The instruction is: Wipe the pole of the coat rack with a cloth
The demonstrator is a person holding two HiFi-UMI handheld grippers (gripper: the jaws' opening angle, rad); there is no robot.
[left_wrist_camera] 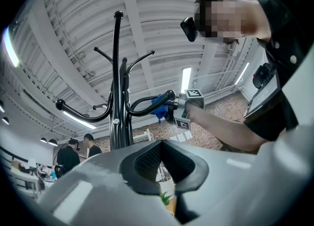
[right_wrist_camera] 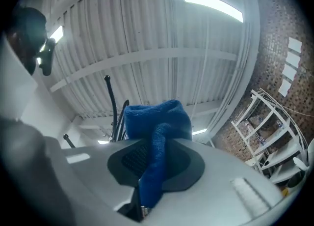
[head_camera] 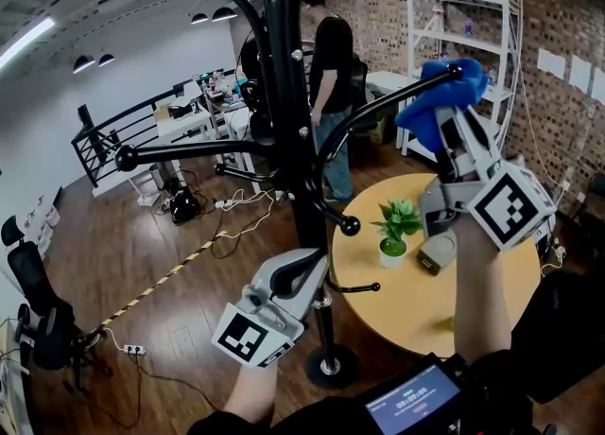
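Observation:
The black coat rack pole (head_camera: 304, 206) rises through the middle of the head view, with curved hook arms branching off it. My right gripper (head_camera: 452, 126) is raised at the right, shut on a blue cloth (head_camera: 435, 102) that is pressed over the tip of one hook arm (head_camera: 378, 112). The cloth (right_wrist_camera: 157, 119) fills the jaws of the right gripper (right_wrist_camera: 154, 161) in its own view. My left gripper (head_camera: 301, 272) sits low beside the pole, not around it, jaws together and holding nothing. The left gripper view looks up past the left gripper (left_wrist_camera: 164, 171) at the pole (left_wrist_camera: 117, 97) and cloth (left_wrist_camera: 159, 106).
A round wooden table (head_camera: 416, 301) stands right of the rack's base, carrying a potted plant (head_camera: 397, 225) and a small grey object (head_camera: 437, 253). A person (head_camera: 331, 93) stands behind the rack. White shelving (head_camera: 463, 36) lines the brick wall. An office chair (head_camera: 33, 301) and floor cables lie left.

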